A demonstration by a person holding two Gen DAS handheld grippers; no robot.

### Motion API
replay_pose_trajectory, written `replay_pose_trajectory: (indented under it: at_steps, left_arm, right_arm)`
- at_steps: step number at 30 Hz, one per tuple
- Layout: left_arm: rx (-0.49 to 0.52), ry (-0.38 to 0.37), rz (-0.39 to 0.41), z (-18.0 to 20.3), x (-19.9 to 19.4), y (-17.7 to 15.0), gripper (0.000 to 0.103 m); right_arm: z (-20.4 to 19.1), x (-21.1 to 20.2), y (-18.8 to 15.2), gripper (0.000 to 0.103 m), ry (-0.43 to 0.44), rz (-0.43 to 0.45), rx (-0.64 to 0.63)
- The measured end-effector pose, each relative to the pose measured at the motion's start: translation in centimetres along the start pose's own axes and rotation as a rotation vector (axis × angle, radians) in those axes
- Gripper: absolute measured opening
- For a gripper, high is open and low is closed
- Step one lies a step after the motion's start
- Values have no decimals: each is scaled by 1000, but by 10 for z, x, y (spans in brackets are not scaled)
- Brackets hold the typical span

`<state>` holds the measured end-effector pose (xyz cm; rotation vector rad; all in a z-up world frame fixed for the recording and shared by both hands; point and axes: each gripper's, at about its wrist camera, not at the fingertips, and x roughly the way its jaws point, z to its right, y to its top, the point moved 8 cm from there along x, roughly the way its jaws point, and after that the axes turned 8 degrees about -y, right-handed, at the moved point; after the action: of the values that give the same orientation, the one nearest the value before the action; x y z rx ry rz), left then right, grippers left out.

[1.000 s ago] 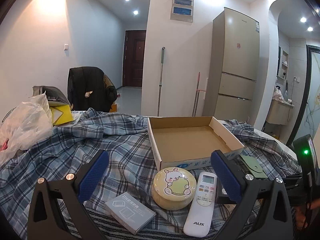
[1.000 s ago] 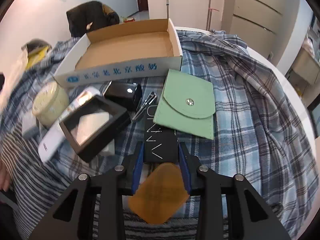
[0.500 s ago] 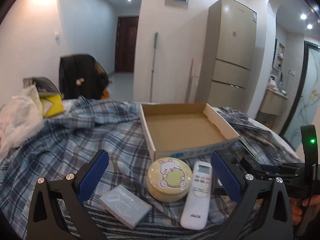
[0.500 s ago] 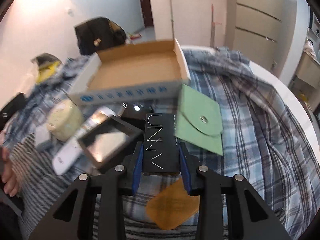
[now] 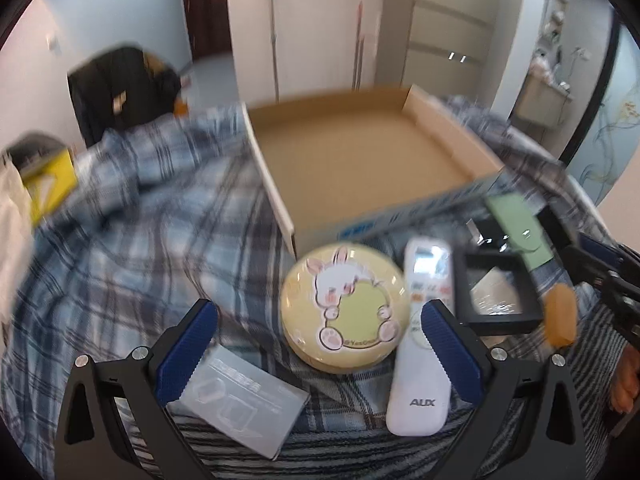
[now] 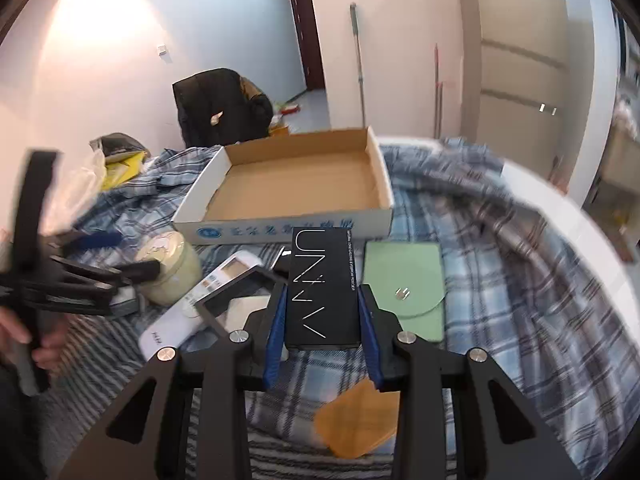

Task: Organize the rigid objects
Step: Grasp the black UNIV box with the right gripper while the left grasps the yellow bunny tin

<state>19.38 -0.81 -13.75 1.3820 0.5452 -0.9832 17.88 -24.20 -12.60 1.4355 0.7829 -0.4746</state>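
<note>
black box (image 6: 322,288) clamped, cardboard tray (image 6: 296,184) beyond

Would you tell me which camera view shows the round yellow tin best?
The left wrist view: the round yellow tin sits centred with its rabbit lid fully visible. The right wrist view shows only its pale side, blurred.

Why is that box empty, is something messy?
Nothing is broken or spilled. The open cardboard box is empty while the round yellow bunny tin, white remote control and green snap pouch lie loose on the plaid cloth.
</note>
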Motion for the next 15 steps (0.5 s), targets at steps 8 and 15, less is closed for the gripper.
replay_pose_trajectory:
  at_steps: [8, 15]
  left_arm:
    - [-68, -12, -101, -4, 29, -5, 103]
    - [-106, -54, -102, -3, 29, -3, 78]
  right_arm:
    - [7, -1, 0, 32, 6, -3, 27]
    - [10, 2, -2, 32, -11, -12, 27]
